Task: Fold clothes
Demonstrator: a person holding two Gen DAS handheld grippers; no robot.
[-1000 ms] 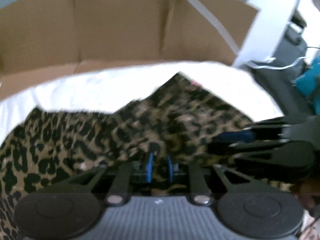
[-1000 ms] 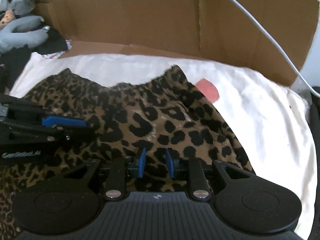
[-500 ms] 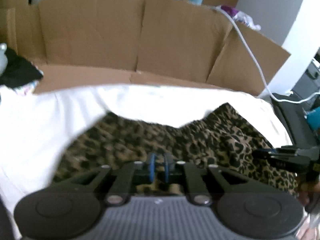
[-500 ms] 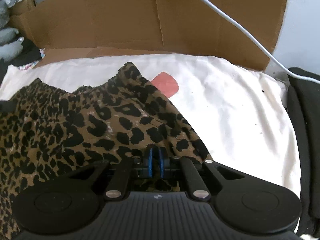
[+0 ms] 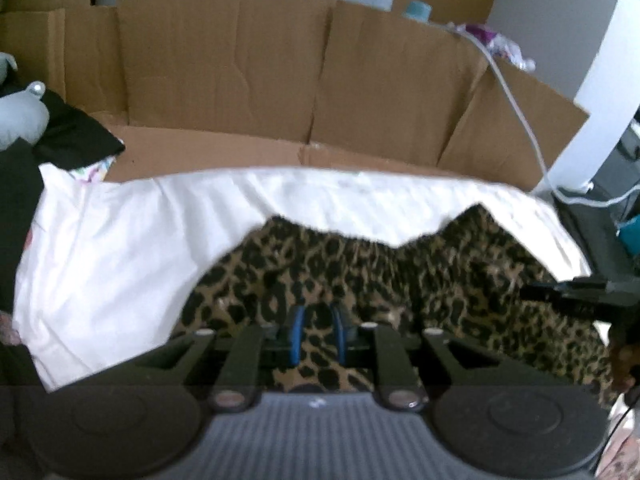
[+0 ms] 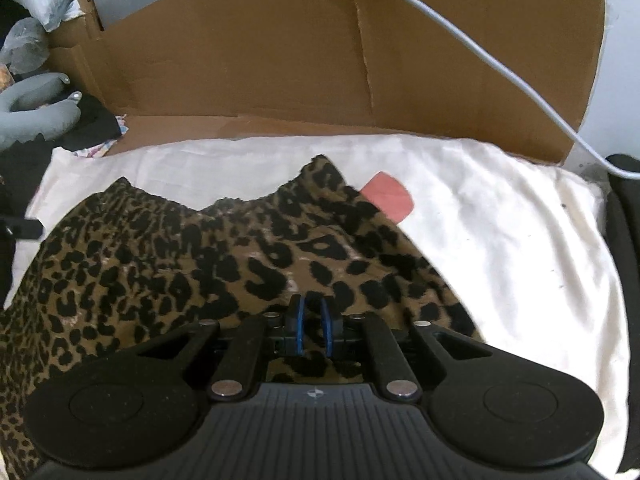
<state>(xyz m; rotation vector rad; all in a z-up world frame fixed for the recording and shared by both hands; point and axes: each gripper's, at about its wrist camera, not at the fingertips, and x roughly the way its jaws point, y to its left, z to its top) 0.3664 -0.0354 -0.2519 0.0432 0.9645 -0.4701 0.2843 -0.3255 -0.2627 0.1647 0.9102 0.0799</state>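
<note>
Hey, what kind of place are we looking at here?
Probably a cluttered room at home: a leopard-print garment lies on a white sheet, backed by flattened cardboard, with a charging cable trailing across.

Soft daylight, even. White sheet [image 5: 120,264] ahead-left of left gripper [image 5: 318,334] blown out. Left view motion-blurred, right view sharper. Fisheye bends edges, corners vignetted black.

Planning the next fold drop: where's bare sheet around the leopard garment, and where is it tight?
Bare white sheet lies right of the leopard-print garment, out to the dark edge; more lies on its left and in a strip before the cardboard wall. Crowded: the far-left clothes pile and the pink patch.
</note>
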